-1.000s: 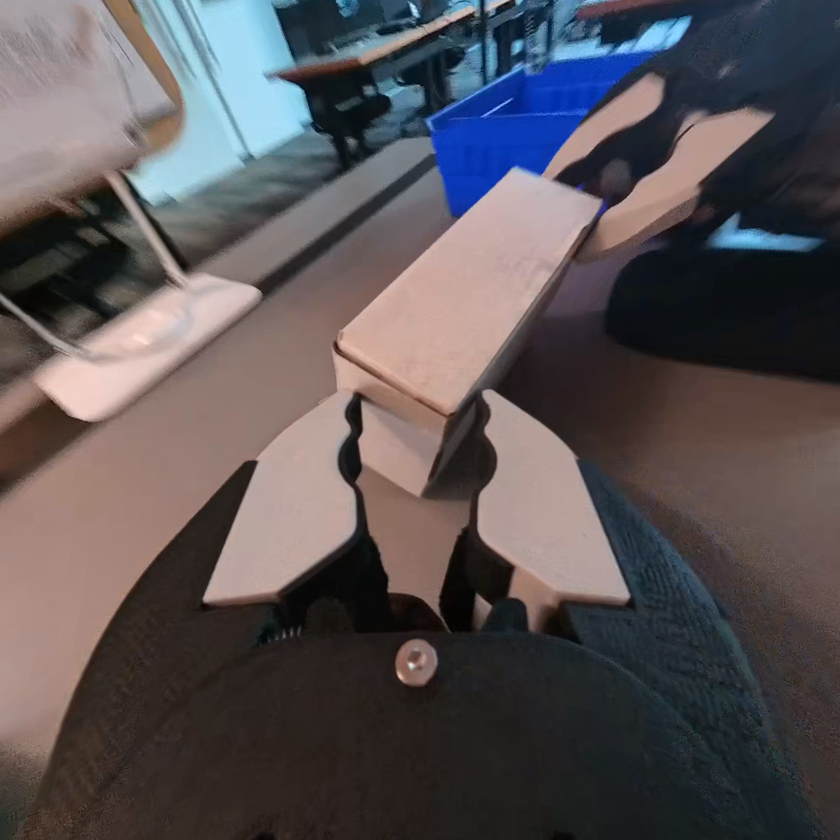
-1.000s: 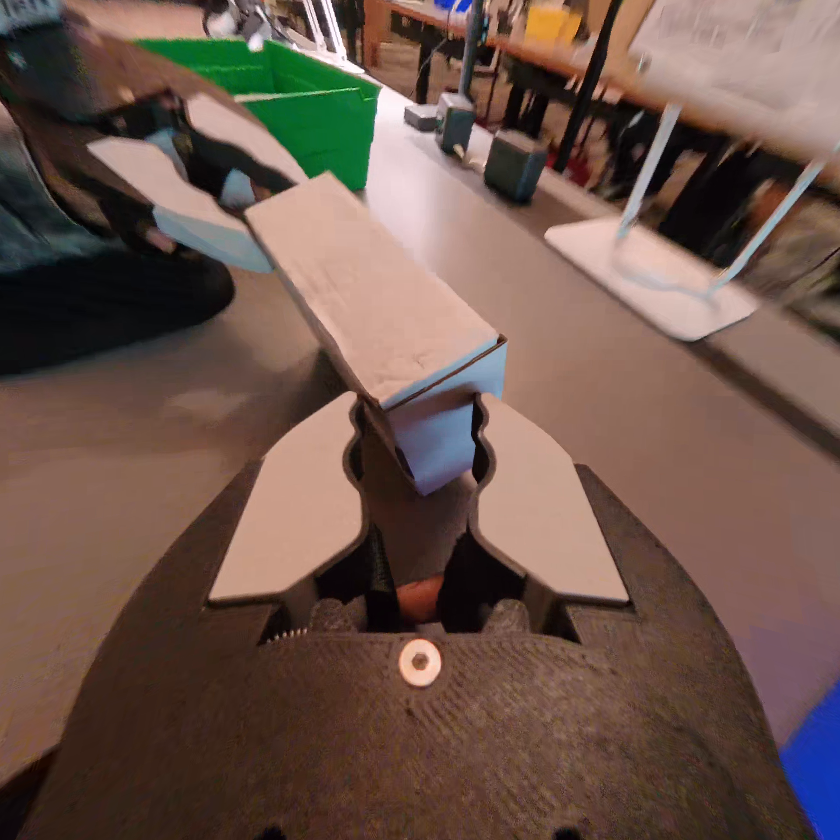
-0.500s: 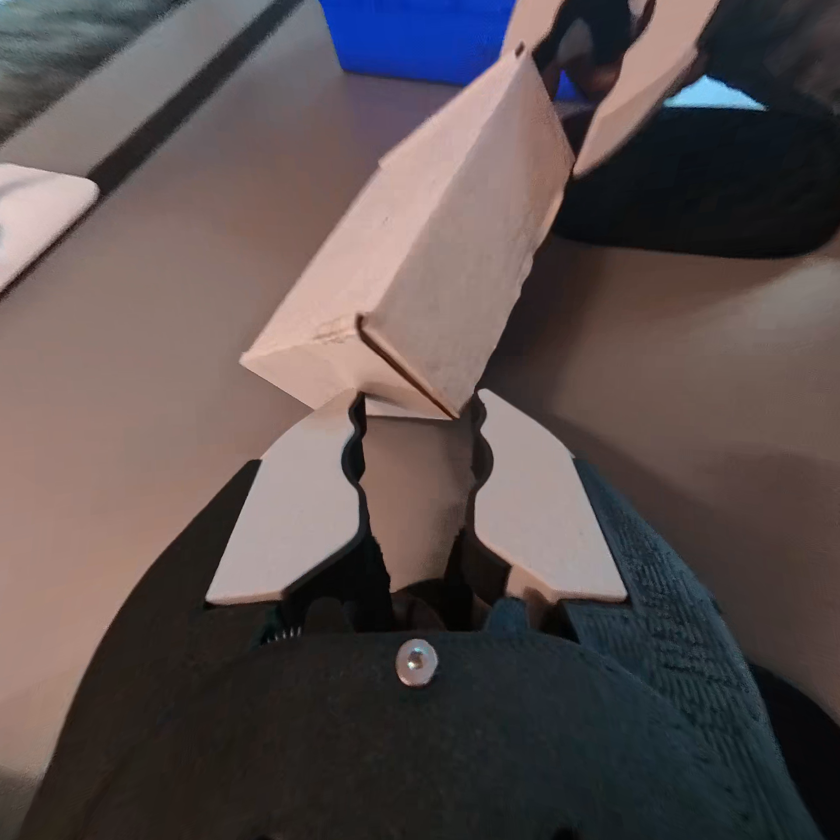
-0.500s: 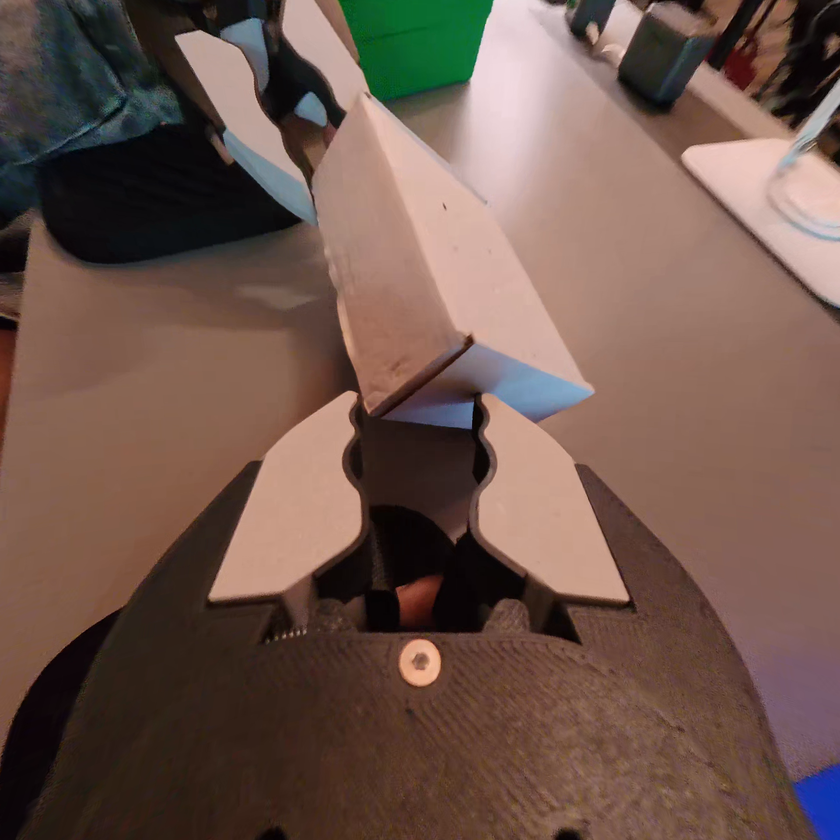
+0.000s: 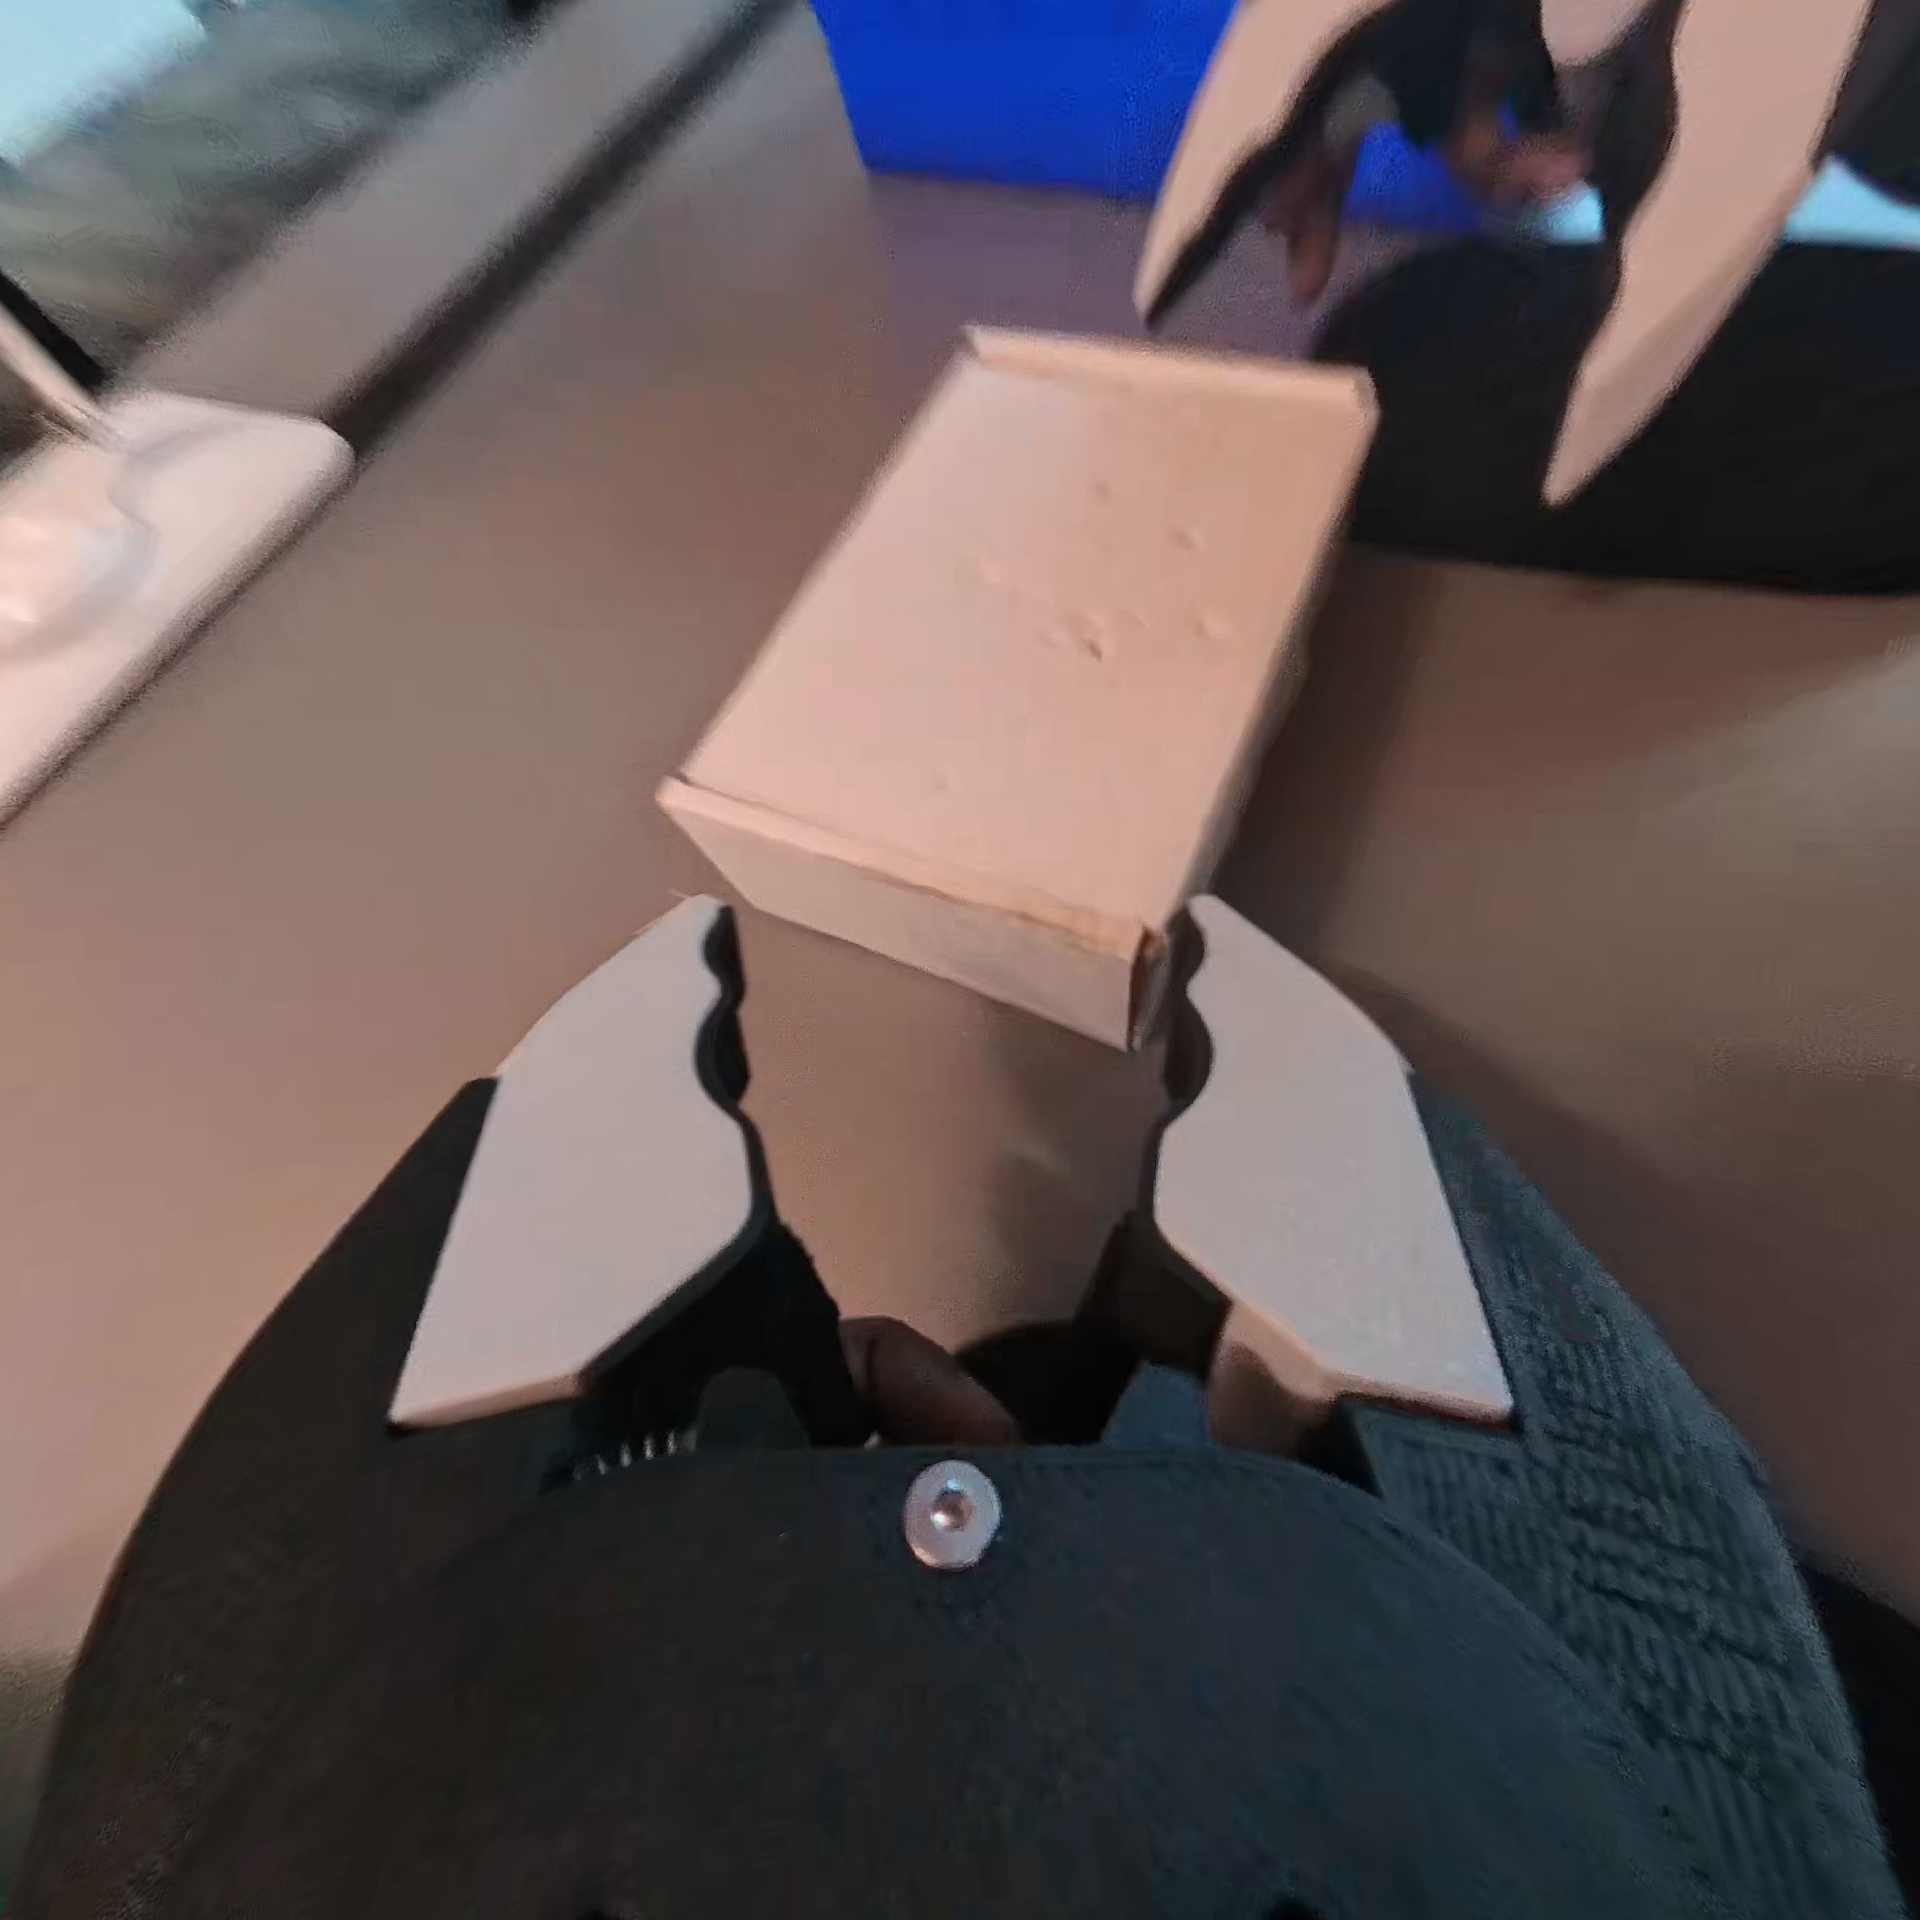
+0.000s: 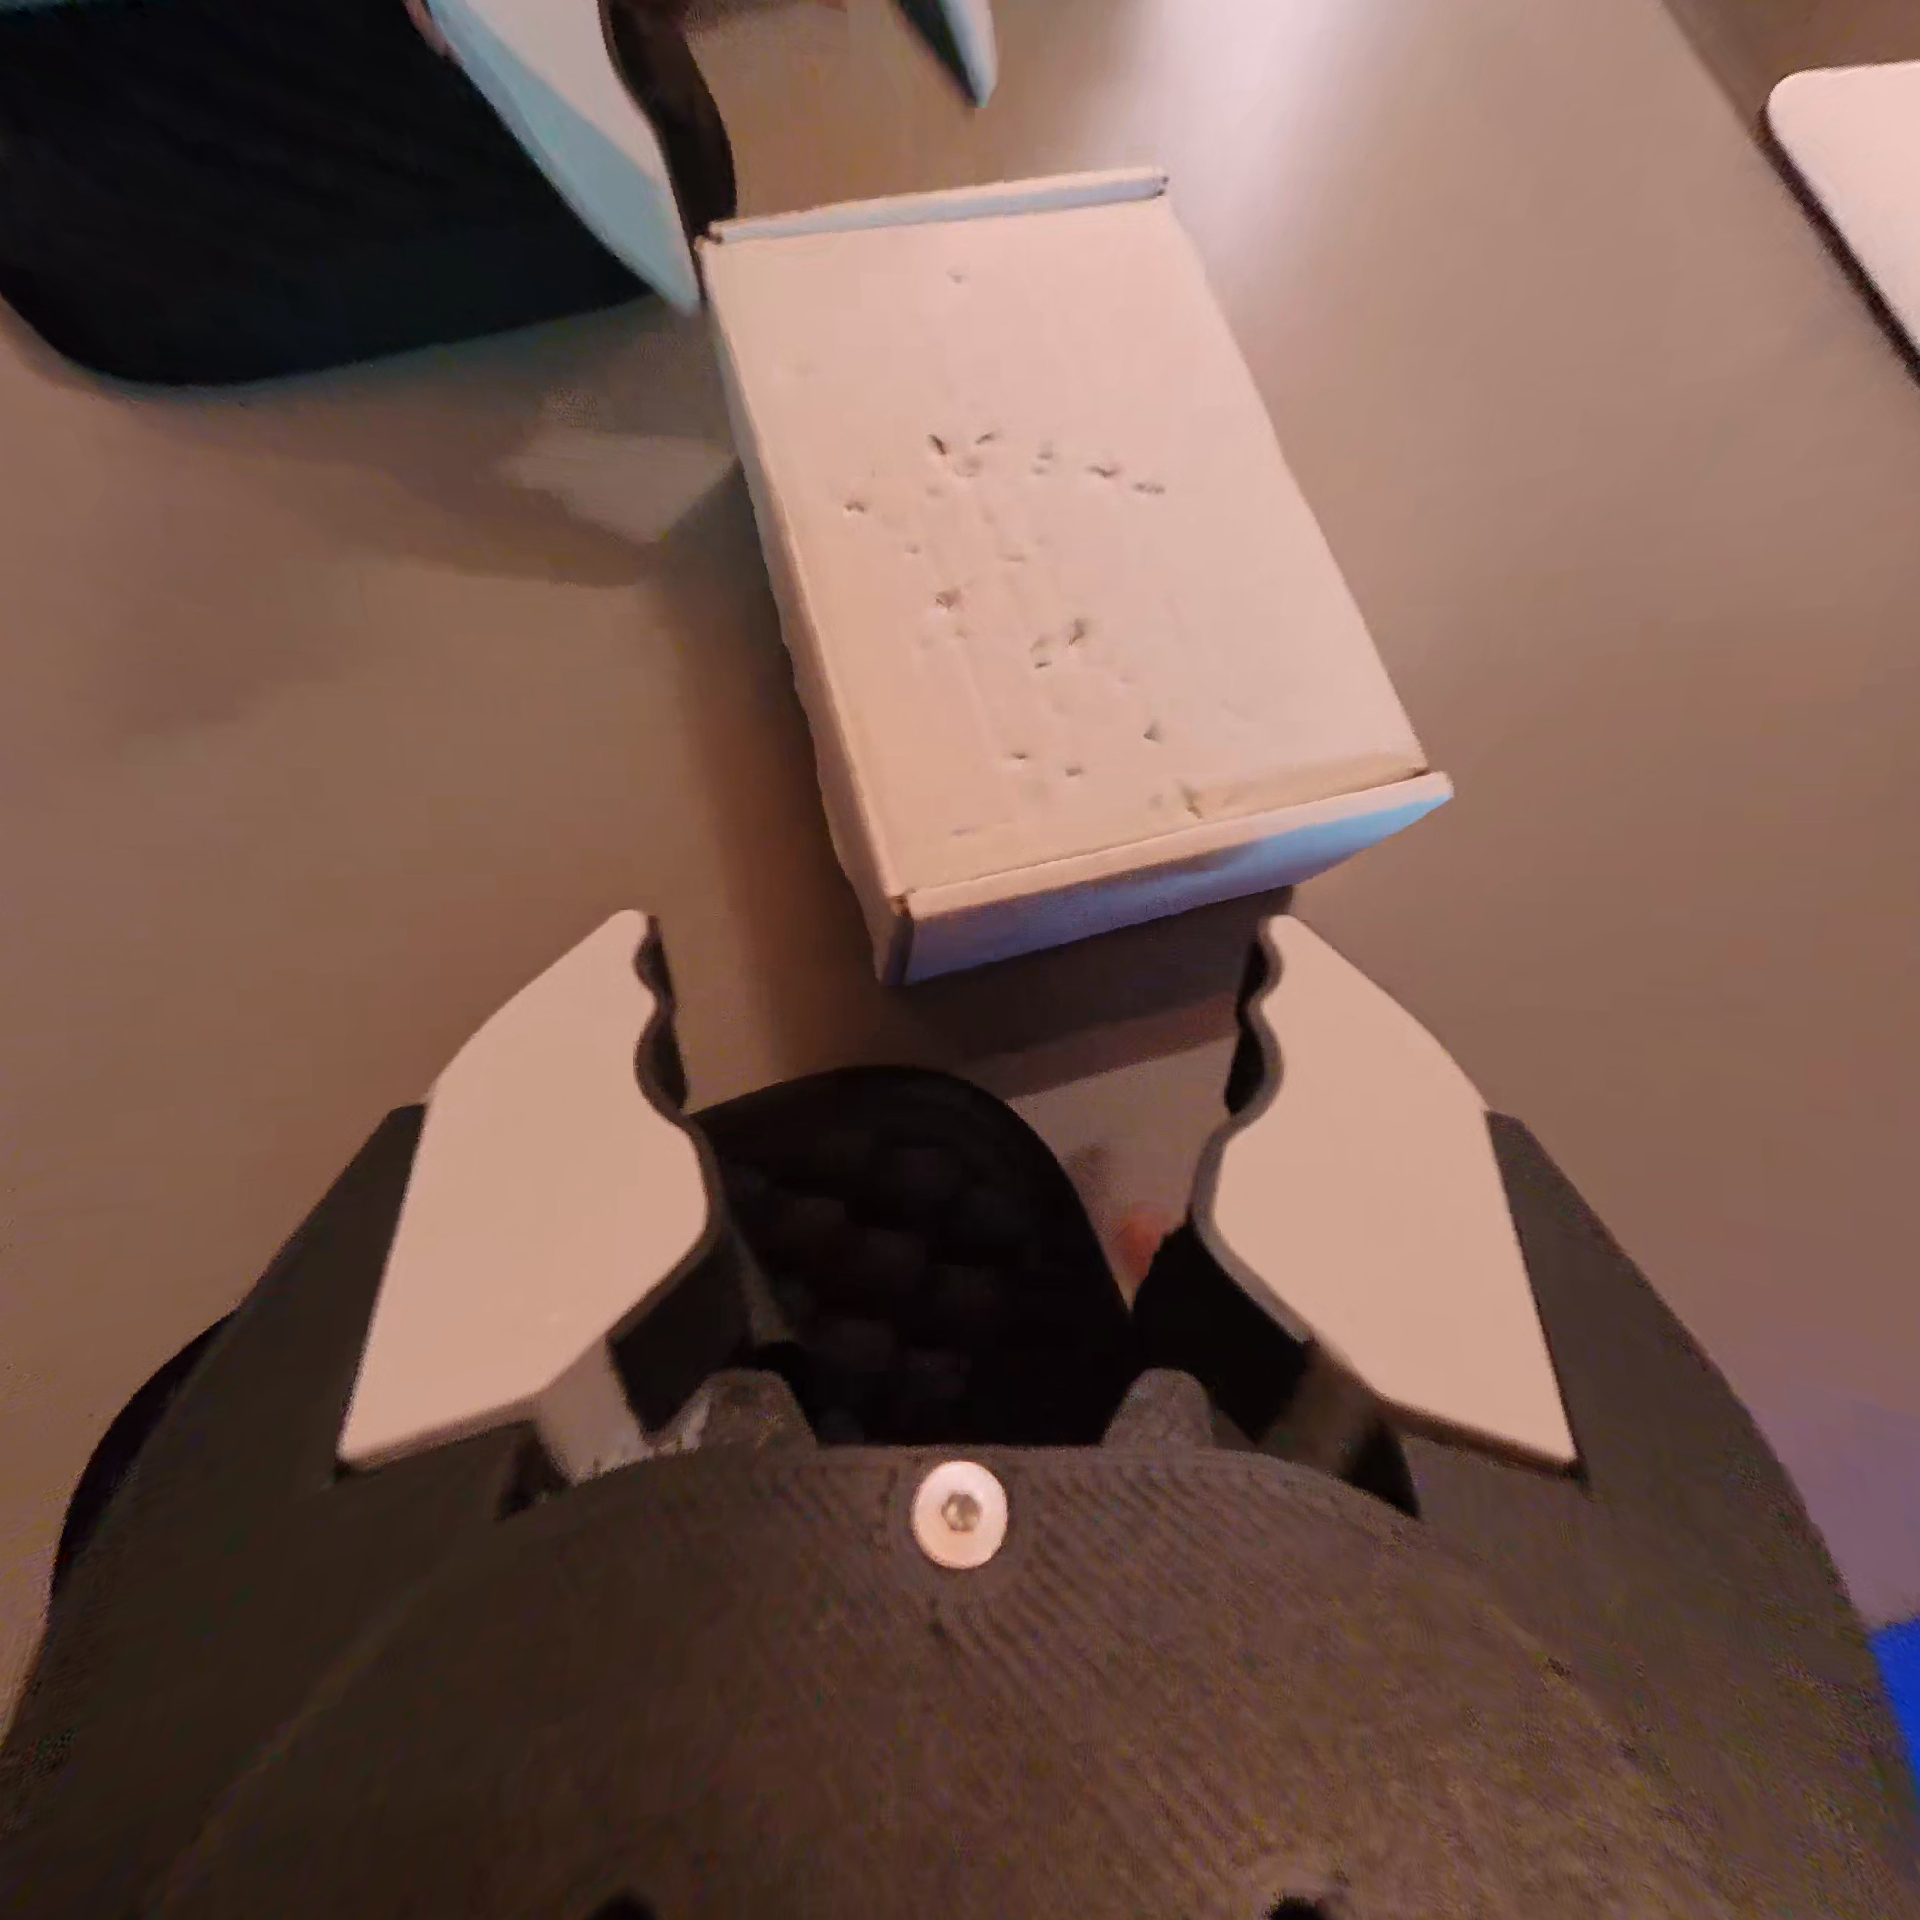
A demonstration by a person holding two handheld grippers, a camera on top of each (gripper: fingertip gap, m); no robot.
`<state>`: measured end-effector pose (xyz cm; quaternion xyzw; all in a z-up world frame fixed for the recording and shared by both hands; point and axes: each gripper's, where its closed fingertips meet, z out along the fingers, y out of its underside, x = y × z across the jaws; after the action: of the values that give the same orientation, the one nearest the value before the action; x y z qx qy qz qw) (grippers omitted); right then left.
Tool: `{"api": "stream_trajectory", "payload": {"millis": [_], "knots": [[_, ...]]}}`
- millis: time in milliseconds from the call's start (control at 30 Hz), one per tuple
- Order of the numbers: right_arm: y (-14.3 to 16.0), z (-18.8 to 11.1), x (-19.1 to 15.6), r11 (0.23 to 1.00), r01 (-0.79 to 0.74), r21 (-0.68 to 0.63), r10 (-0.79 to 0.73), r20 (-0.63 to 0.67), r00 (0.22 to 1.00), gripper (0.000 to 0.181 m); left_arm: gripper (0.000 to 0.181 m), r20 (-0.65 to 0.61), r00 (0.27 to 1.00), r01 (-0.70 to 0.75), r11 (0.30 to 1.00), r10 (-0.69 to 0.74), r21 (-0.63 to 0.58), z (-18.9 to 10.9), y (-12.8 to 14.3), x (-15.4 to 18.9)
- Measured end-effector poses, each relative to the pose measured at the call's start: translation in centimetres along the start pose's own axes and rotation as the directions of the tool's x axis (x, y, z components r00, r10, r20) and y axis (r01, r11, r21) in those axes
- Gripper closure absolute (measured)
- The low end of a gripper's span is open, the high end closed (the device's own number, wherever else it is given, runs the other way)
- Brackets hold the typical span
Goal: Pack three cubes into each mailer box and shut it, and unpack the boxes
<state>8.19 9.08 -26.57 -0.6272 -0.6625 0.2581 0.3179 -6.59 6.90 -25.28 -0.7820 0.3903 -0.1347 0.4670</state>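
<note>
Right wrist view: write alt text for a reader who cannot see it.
A closed, dented cardboard mailer box lies flat on a brown table, just ahead of the open right gripper. The open left gripper hovers at its far end.

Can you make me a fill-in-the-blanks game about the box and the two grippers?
1. The box lies on the ___.
2. The box's lid is ___.
3. The left gripper and the right gripper are both ___.
4. The bin behind the box in the left wrist view is ___.

Missing words: table; shut; open; blue
</note>
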Motion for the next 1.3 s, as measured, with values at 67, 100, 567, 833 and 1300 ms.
{"api": "stream_trajectory", "payload": {"millis": [67,100,567,833,1300], "knots": [[0.0,-0.1,0.0,0.998,0.035,-0.055,-0.035,-0.005,0.999,0.067,0.09,0.084,0.996,-0.004,0.992,-0.006,0.124,-0.6,-1.6,-1.3],[-0.1,-0.2,-0.1,0.995,0.059,-0.086,-0.06,-0.001,0.998,0.063,0.085,0.103,0.995,0.001,0.985,-0.019,0.171,-0.9,-2.3,-1.6],[-4.6,5.9,1.4,0.859,0.19,-0.476,-0.115,0.182,0.977,0.035,0.058,0.222,0.959,0.052,0.882,-0.175,0.469,-3.9,-5.6,-4.9],[-3.4,7.3,1.9,0.735,0.23,-0.637,-0.139,0.191,0.972,0.037,0.06,0.232,0.961,0.023,0.877,-0.152,0.48,-4.3,-6.0,-4.7],[-3.3,7.1,1.7,0.705,0.241,-0.667,-0.148,0.194,0.97,0.056,0.062,0.243,0.961,0.009,0.89,-0.135,0.457,-4.1,-5.7,-4.8]]}}
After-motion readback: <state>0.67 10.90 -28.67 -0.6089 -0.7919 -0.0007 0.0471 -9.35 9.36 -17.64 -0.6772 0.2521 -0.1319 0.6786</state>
